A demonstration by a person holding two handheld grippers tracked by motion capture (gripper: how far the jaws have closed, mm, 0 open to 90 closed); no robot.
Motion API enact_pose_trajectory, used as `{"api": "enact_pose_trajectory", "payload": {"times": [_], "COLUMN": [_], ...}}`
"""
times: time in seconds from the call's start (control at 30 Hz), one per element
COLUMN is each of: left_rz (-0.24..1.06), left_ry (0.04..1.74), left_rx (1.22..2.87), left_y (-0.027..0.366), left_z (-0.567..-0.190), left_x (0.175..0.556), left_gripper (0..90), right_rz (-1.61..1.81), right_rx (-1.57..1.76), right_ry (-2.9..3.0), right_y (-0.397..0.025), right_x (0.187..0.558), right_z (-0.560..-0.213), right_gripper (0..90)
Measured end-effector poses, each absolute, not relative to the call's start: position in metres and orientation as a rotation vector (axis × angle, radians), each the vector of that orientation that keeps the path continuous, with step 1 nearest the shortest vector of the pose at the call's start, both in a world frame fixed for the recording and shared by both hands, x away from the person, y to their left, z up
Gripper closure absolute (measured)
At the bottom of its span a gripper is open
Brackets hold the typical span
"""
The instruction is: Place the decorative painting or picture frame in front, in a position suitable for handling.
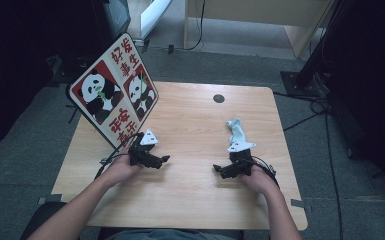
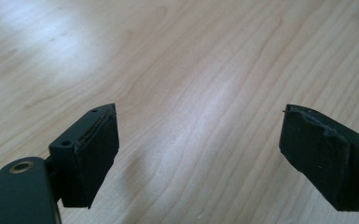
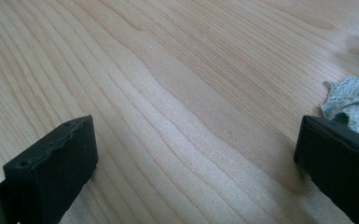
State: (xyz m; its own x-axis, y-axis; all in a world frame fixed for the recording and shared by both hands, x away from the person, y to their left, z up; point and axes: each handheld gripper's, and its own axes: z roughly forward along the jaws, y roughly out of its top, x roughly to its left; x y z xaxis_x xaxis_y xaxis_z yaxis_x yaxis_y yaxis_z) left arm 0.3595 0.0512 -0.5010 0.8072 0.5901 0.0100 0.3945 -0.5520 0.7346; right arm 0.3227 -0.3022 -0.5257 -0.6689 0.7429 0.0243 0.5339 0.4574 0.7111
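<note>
A crumpled pale blue-white cloth [image 1: 236,129] lies on the wooden table [image 1: 195,125], right of centre; its edge [image 3: 354,100] peeks in at the right of the right gripper view. My right gripper [image 1: 219,170] rests low on the table just in front of the cloth, jaws wide apart with bare wood between them [image 3: 196,154]. My left gripper [image 1: 164,160] rests on the left half of the table, open too, over bare wood [image 2: 198,149]. Both point toward the middle of the table.
A board with panda pictures and red characters [image 1: 114,90] leans at the table's left edge, close behind my left hand. A dark round grommet hole [image 1: 219,98] sits at the table's far edge. Cables [image 1: 310,107] trail on the floor to the right.
</note>
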Motion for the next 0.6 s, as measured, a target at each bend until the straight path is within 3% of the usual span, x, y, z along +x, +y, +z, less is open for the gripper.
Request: {"api": "enact_pose_trajectory", "payload": {"times": [0.2, 0.33, 0.6], "left_rz": [0.297, 0.153, 0.092], "left_ry": [0.694, 0.694, 0.693], "left_rx": [2.247, 2.229, 2.226], "left_y": [0.056, 0.061, 0.070], "left_z": [-0.497, -0.493, -0.483], "left_x": [0.359, 0.360, 0.359], "left_gripper": [13.3, 13.2, 14.5], "right_rz": [1.026, 1.026, 1.025], "right_rx": [1.093, 1.093, 1.090], "right_ry": [2.420, 2.420, 2.422], "right_y": [-0.302, -0.302, -0.302], "right_x": [0.323, 0.323, 0.323], "right_z": [-0.526, -0.526, -0.526], "right_gripper": [0.0, 0.0, 0.0]}}
